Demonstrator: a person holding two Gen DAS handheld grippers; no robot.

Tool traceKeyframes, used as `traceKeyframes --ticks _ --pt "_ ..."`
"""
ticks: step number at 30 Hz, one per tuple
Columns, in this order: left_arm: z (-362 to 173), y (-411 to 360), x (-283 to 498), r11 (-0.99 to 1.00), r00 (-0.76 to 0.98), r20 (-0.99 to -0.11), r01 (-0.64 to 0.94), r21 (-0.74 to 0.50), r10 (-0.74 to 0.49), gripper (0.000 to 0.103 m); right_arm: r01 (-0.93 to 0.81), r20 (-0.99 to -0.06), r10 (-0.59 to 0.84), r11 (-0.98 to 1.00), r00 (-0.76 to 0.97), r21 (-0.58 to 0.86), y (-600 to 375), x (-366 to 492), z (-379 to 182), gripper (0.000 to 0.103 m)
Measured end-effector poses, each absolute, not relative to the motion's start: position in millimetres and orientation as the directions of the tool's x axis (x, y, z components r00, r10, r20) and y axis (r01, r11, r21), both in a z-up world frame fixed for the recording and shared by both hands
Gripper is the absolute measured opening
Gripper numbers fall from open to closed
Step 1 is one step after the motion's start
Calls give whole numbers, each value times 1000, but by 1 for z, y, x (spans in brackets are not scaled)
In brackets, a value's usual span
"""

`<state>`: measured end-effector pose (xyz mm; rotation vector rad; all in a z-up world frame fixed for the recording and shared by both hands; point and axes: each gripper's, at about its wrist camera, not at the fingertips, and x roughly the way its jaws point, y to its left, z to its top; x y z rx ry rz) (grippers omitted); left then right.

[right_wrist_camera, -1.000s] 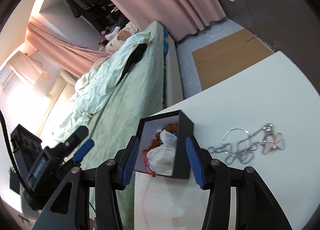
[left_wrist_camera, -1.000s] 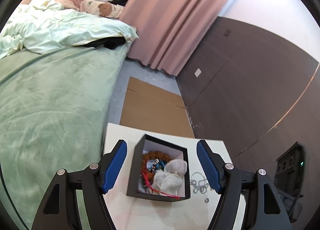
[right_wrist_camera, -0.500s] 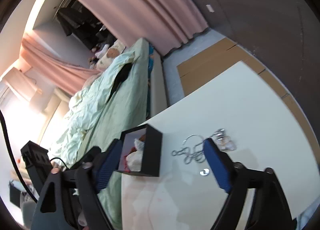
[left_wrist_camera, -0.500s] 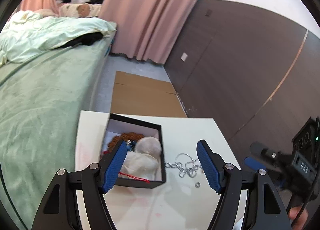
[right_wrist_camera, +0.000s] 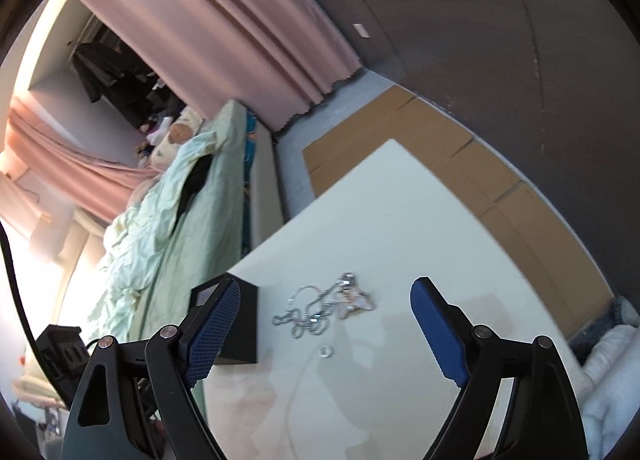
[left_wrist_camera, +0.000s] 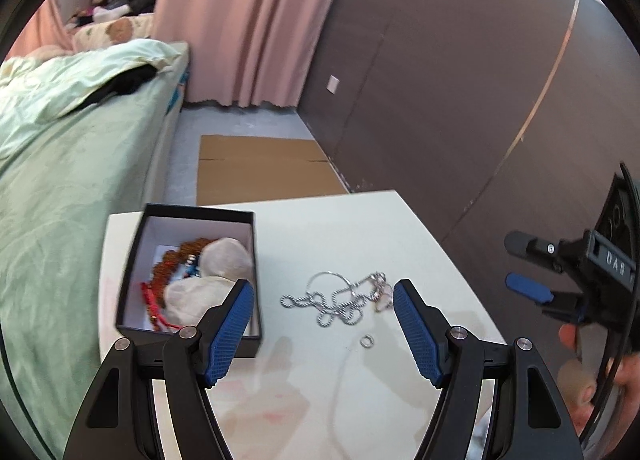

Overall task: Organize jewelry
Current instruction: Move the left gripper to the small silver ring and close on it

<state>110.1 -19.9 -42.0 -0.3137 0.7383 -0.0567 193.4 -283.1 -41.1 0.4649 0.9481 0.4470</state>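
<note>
A tangle of silver chain necklaces (left_wrist_camera: 340, 300) with a pale pendant lies mid-table, and a small silver ring (left_wrist_camera: 366, 341) lies just in front of it. To their left stands a black box (left_wrist_camera: 200, 211) holding a brown bead bracelet (left_wrist_camera: 176, 260), red cord and white pouches (left_wrist_camera: 224, 256). My left gripper (left_wrist_camera: 322, 292) hovers open above the chains, with nothing between its fingers. My right gripper (right_wrist_camera: 325, 288) is open wide over the same chains (right_wrist_camera: 320, 308) and ring (right_wrist_camera: 327, 351), with the box (right_wrist_camera: 236, 324) behind its left finger. The right gripper (left_wrist_camera: 512, 260) also shows at the right, held by a hand.
The white table (left_wrist_camera: 340, 244) ends close behind the box. A bed with a green cover (left_wrist_camera: 60, 199) runs along the left. Flat cardboard (left_wrist_camera: 264, 167) lies on the floor beyond the table, by a pink curtain (left_wrist_camera: 248, 19) and a dark wall (left_wrist_camera: 460, 99).
Both views have swung from the black box to the chain pile. The right jaws, which stood close around the box, have spread wide and left it. The left jaws kept their width.
</note>
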Motion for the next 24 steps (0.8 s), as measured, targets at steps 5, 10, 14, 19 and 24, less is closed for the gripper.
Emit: traceKeyframes --ticks 5,10,14,19,24 --pt "-54 -40 118 962 708 -682 -11 -272 -185 73 -141 -686 522 835 507 532 -294 197 -42 88" --pt "-64 -57 127 971 685 -703 24 -239 -190 70 -139 -728 492 860 477 491 -299 201 -47 88" --pt "-75 -67 133 975 657 -729 43 -217 -191 68 -127 -759 472 874 448 469 -305 204 -56 87" --pt "-92 -80 143 980 620 -764 49 -192 -181 61 -105 -768 467 875 439 472 -319 208 -60 87" --pt "-112 -93 151 986 589 -792 65 -154 -162 58 -87 -764 464 873 449 479 -333 209 -60 86"
